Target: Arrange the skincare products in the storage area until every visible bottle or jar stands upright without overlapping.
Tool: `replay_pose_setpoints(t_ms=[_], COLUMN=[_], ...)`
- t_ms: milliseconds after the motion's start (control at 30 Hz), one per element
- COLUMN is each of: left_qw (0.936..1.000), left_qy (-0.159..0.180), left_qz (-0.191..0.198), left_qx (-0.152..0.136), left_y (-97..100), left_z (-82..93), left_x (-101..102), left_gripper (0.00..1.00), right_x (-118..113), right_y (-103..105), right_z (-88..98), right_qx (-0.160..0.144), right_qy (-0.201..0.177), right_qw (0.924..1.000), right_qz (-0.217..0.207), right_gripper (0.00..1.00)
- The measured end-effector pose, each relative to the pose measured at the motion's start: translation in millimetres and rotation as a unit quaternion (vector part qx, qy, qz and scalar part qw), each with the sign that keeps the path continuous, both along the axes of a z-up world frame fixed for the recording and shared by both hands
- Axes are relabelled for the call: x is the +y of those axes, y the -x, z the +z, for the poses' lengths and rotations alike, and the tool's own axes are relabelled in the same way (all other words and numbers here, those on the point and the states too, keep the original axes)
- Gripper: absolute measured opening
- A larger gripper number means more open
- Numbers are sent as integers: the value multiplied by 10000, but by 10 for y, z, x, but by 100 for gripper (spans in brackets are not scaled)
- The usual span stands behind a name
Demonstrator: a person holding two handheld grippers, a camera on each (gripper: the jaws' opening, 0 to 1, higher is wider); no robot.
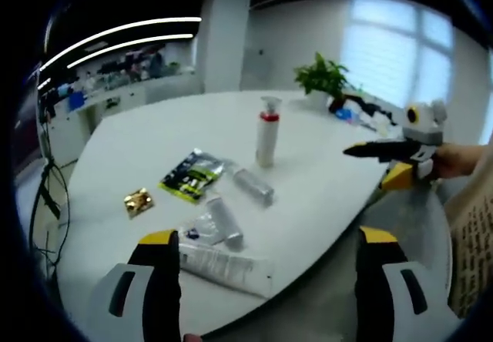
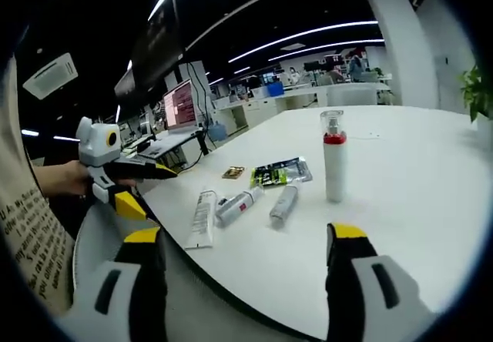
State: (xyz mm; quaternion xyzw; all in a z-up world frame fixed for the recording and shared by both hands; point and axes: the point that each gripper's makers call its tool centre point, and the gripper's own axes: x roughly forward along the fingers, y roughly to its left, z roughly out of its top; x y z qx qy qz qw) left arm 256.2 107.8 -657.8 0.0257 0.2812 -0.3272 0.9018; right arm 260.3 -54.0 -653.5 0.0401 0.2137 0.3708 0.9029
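No label on the bottle [image 2: 333, 155] or tube [image 2: 202, 219] is legible

Probably an open-plan office: long white table [image 2: 400, 172], strip ceiling lights [image 2: 308, 32], lit monitor [image 2: 179, 105], potted plant [image 1: 323, 75].

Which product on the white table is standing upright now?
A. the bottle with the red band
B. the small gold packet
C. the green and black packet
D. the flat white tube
A: the bottle with the red band stands upright on the table, while the other products lie flat.
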Motion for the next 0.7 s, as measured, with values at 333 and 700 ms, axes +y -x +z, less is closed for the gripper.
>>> replay_pose_setpoints(t_ms=[333, 700], left_qw=[10000, 9998], left_qy=[-71, 29], left_qz=[23, 198], left_qx=[-17, -67], left_y=[-37, -77], left_z=[-60, -28], left_x=[-4, 30], left_gripper=[91, 90], right_x=[4, 12], right_y=[2, 15], right_z=[-58, -137], right_qx=[100, 215], right_qy=[93, 218], right_qw=[9999, 9994], right_qz=[57, 178], right_gripper=[85, 83])
